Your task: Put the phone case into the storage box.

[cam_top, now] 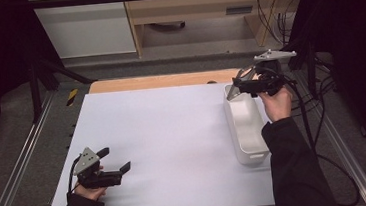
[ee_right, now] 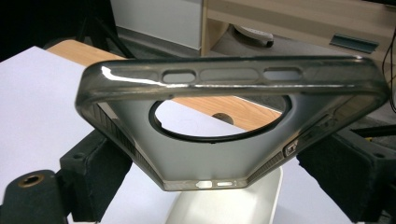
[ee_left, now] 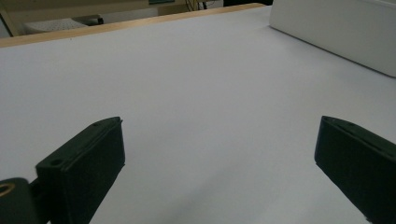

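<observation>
My right gripper (cam_top: 237,85) is shut on a smoky translucent phone case (ee_right: 224,121) with a round camera cutout, holding it by its two long sides. It hangs over the far end of a white rectangular tray (cam_top: 246,127) at the table's right; the phone case (cam_top: 234,89) shows there as a small grey shape. My left gripper (cam_top: 114,159) rests near the front left of the white table sheet (cam_top: 163,135), open, with nothing between its fingers (ee_left: 88,163). The tray's side wall (ee_left: 336,32) is at the upper right of the left gripper view.
A wooden table edge (cam_top: 164,81) runs along the back of the white sheet. Metal rails (cam_top: 20,157) flank the table on both sides. Cables (cam_top: 323,121) trail down the right side. Shelving and a cabinet (cam_top: 188,12) stand beyond the table.
</observation>
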Available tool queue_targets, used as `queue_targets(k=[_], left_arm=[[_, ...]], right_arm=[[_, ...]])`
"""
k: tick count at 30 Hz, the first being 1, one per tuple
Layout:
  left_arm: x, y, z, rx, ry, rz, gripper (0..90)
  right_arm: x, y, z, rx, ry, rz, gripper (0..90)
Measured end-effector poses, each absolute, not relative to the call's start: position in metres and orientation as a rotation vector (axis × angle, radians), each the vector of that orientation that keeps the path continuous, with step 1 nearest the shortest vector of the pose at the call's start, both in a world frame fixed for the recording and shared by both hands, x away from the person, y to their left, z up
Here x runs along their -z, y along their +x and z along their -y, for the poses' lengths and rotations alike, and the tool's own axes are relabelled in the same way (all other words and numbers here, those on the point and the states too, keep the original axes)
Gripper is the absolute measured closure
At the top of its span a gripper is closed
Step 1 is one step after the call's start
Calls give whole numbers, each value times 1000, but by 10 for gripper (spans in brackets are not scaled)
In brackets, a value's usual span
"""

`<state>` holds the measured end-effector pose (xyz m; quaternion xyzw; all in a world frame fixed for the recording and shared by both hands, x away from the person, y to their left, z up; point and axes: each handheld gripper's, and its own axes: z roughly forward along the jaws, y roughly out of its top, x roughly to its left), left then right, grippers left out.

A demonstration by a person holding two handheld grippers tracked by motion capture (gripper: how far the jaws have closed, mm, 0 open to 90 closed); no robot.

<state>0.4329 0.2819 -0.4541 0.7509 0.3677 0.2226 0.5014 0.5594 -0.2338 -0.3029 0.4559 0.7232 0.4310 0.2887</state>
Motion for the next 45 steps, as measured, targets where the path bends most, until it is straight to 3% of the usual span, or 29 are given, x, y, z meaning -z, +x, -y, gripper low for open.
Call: queue_targets(k=[45], left_arm=[[456, 434, -280, -533, 1833, -876, 12]], right_arm=[[336, 609, 230, -985, 1450, -1858, 116]])
